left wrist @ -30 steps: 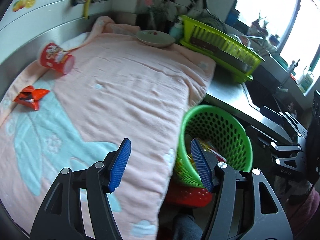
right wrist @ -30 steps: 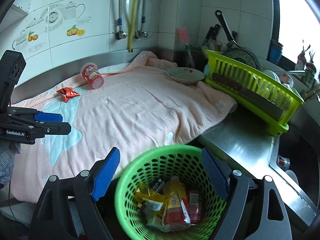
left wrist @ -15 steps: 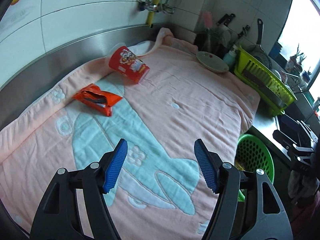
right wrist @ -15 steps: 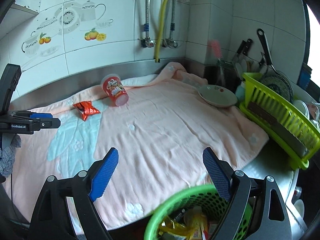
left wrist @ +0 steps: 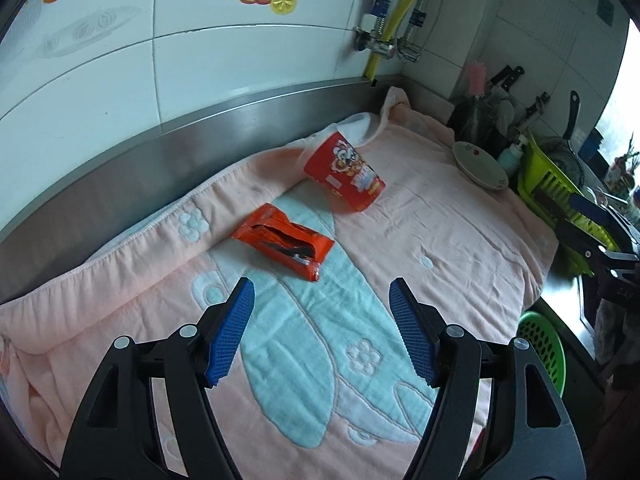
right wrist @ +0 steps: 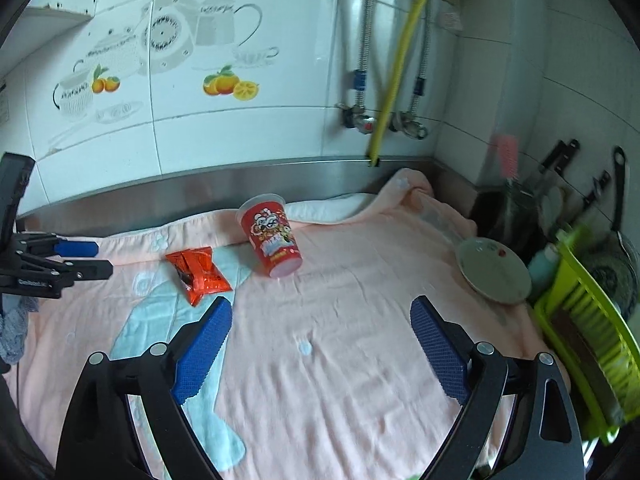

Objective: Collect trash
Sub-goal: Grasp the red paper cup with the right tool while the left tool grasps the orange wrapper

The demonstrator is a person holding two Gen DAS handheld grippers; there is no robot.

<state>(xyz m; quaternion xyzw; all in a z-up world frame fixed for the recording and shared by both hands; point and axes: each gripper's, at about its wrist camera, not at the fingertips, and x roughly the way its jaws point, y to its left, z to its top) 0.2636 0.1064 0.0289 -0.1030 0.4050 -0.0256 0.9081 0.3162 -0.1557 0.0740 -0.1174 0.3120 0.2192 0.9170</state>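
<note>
Left gripper (left wrist: pixel 320 332): fingers apart, empty, just widened | right gripper (right wrist: pixel 320 352): likewise | orange wrapper (left wrist: pixel 285 241) on towel (left wrist: pixel 460 248), just above left fingers mid-frame, long axis upper-left to lower-right, left hand nearer | red cup (left wrist: pixel 345 172) tipped, beyond it

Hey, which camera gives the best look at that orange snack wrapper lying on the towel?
The left wrist view: the orange snack wrapper lies close ahead of the fingers, large and sharp, its torn dark opening visible. The right wrist view shows it smaller, off to the left.
</note>
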